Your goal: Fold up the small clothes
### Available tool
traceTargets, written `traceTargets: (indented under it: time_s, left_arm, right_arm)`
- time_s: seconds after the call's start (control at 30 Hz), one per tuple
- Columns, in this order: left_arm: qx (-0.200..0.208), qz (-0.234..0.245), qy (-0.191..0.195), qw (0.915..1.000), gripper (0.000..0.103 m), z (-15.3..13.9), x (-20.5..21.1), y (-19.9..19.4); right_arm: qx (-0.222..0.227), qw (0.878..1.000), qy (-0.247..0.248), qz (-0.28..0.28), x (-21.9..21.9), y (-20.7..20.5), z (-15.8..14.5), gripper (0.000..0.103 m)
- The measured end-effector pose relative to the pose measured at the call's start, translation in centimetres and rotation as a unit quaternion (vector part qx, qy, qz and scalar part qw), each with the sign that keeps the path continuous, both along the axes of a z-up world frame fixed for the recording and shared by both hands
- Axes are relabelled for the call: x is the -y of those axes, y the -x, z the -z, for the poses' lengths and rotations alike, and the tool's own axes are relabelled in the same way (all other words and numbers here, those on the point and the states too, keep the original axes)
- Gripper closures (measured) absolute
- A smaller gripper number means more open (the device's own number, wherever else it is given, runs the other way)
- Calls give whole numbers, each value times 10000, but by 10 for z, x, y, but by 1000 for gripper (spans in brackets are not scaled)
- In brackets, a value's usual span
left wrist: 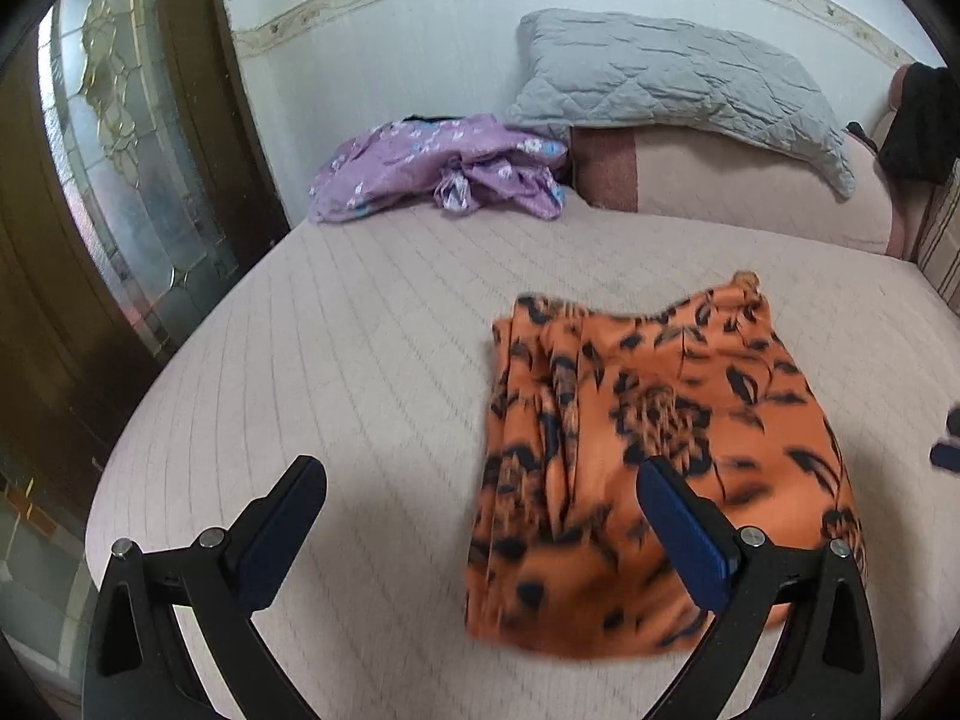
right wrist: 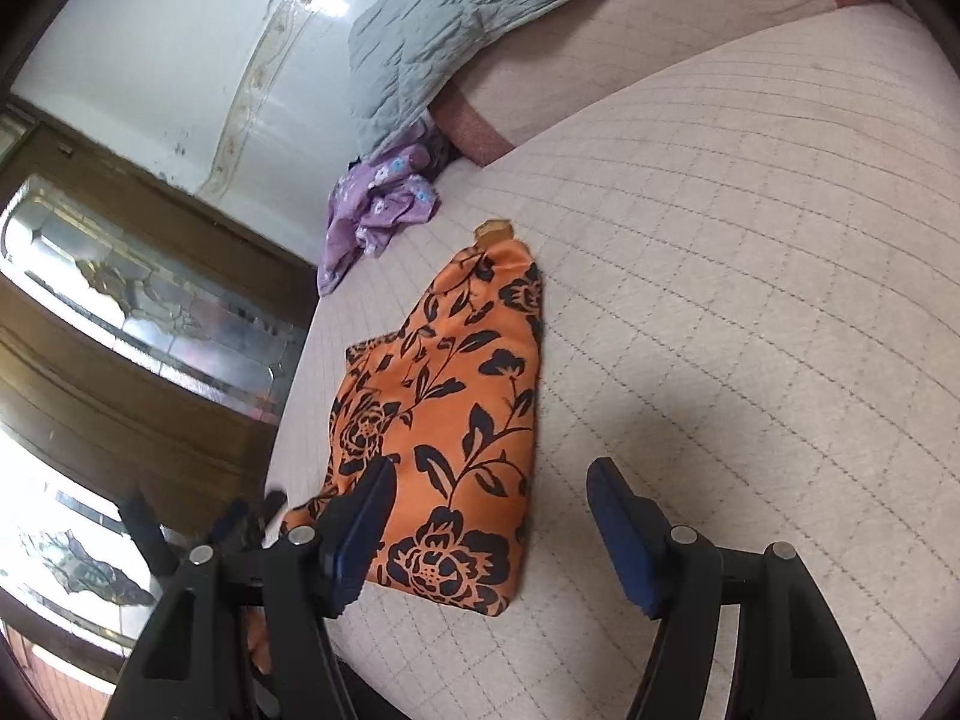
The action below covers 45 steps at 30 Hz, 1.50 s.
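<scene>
A: While both tools hang above the bed (left wrist: 372, 312), list what lies on it; item one?

B: Item one, orange garment with black flower print (right wrist: 456, 420); lying flat on the quilted cover, near the front edge; narrowed into a long panel, one long side straight, the far end tapering to a corner with a tan tag; reads as already folded at least once; whether a further fold is owed I cannot tell.

A: Item two?

B: Purple floral garment (left wrist: 444, 168); crumpled in a heap at the far side, against the wall and just beside the grey quilted pillow (left wrist: 678, 78); not folded, by the look of it; judged to be the work remaining.

A: Tools?

B: Left hand-held gripper (left wrist: 480, 480); jaws standing wide apart, nothing between the pads; its right finger overlaps the orange cloth in the left wrist view, but no grip on it. Right hand-held gripper (right wrist: 492, 480); jaws apart, empty; the left finger shows over the near edge of the orange cloth without pinching it; the cloth lies free.

A: Tally?

B: One piece apparently laid down and let go; one piece untouched at the back; roughly midway, as a judgement only.
</scene>
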<state>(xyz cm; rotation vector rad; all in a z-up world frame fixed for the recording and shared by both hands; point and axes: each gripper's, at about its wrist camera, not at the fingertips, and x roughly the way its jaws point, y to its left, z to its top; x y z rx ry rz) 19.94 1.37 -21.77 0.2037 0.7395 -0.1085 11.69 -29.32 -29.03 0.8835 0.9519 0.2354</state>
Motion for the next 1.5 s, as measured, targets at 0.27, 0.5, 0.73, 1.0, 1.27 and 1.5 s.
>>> traceTargets:
  time_s: [0.27,0.5,0.73,1.0,1.27,1.5]
  left_arm:
    - [180,60,-52,9998,0,-1,10,-20]
    - [203,170,-145,9995,0,1,15,-19]
    - [235,123,-256,9993,0,4,18,-18]
    - [125,41,-430,9990,0,14,16,-20]
    - [-983,-668,-920,9886,0,63,-9,-50]
    - [-664,-512,-647,9944,0,47,-10,-45]
  right_arm:
    - [28,9995,220,-235,-30,-18,4,33]
    - [-20,9993,164,-321,-45,-29,11,33]
    - [15,9996,101,-256,-46,-28,12,33]
    - [157,9995,51,-264,-50,-22,12,42]
    - [-170,9978,342,-545,-71,-27,34,73]
    - [231,9974,485,-487,-61,-51,7,72]
